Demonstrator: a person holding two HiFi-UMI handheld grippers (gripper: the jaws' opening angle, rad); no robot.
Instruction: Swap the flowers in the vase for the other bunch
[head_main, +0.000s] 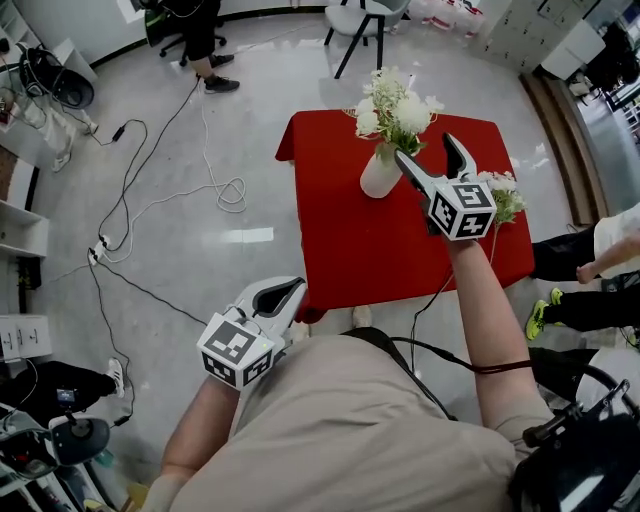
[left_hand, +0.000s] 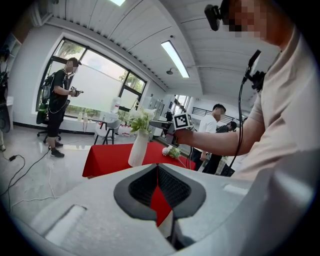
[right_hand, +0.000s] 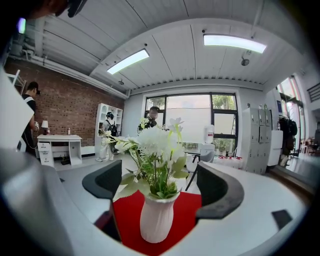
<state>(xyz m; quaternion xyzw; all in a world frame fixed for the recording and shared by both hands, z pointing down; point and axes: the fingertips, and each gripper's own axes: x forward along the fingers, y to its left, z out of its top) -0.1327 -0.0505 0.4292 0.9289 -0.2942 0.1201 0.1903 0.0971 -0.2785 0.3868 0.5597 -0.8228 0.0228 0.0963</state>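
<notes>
The right claw (right_hand: 160, 192) is wide open, both dark pads apart and pressing on nothing. It is held nearly level and aimed at a white ribbed vase (right_hand: 159, 217) that stands upright just ahead, framed between the jaws. The vase holds a bunch of white flowers (right_hand: 155, 147) with green leaves. The left claw (head_main: 290, 288) is closed and empty, held low near the person's body, off the desk's near corner.

The flowers look light and soft, with thin stems that bend and heads that would crush. The best grip is probably on the gathered stems just above the vase mouth. The vase is tall and narrow with a smooth glaze, so it may tip or lift with the stems unless steadied.

The other bunch (head_main: 503, 195), also white and green, lies flat on the desk just to the right of the right claw. The desk (head_main: 350, 250) is small and covered in red cloth.

Around it is a glossy pale floor with trailing cables, chairs, large windows, a brick wall, and several people standing about.
</notes>
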